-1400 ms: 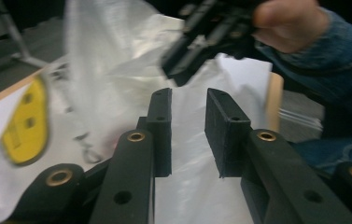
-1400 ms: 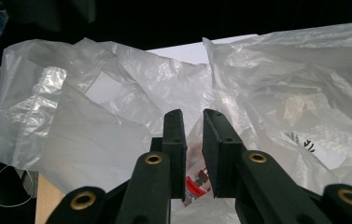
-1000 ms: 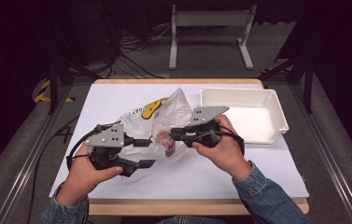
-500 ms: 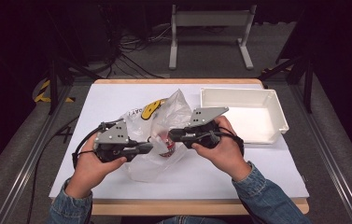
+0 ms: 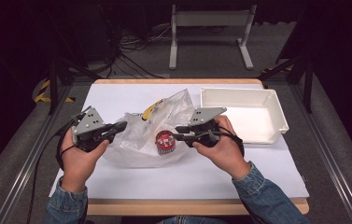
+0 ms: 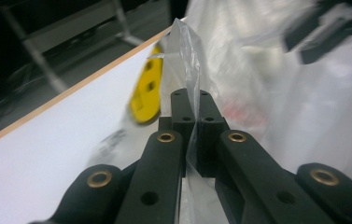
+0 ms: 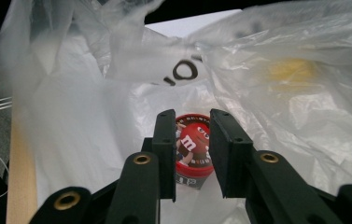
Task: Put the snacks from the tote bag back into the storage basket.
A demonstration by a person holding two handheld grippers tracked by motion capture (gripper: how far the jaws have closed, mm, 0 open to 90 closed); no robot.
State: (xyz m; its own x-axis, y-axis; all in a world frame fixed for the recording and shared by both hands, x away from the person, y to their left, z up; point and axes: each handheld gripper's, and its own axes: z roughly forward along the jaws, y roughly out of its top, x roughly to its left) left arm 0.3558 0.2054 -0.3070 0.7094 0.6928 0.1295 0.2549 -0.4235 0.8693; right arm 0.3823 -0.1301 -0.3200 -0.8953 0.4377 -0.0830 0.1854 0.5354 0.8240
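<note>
A thin clear plastic bag lies on the white table, with a yellow item inside near its far end. A small red M&M's tub stands upright at the bag's mouth. My left gripper is shut on the bag's left edge and holds the film lifted. My right gripper stands open just right of the tub. In the right gripper view the tub shows in the gap just past the tips of that gripper, with bag film draped around it.
A white rectangular tray sits at the table's right, just beyond the right hand. The table's wooden edge runs along the front. Cables and a metal stand are on the floor behind the table.
My left gripper has moved left and up, stretching the bag's edge. The red tub now stands in plain sight at the bag's mouth, and my right gripper has drawn back slightly from it.
</note>
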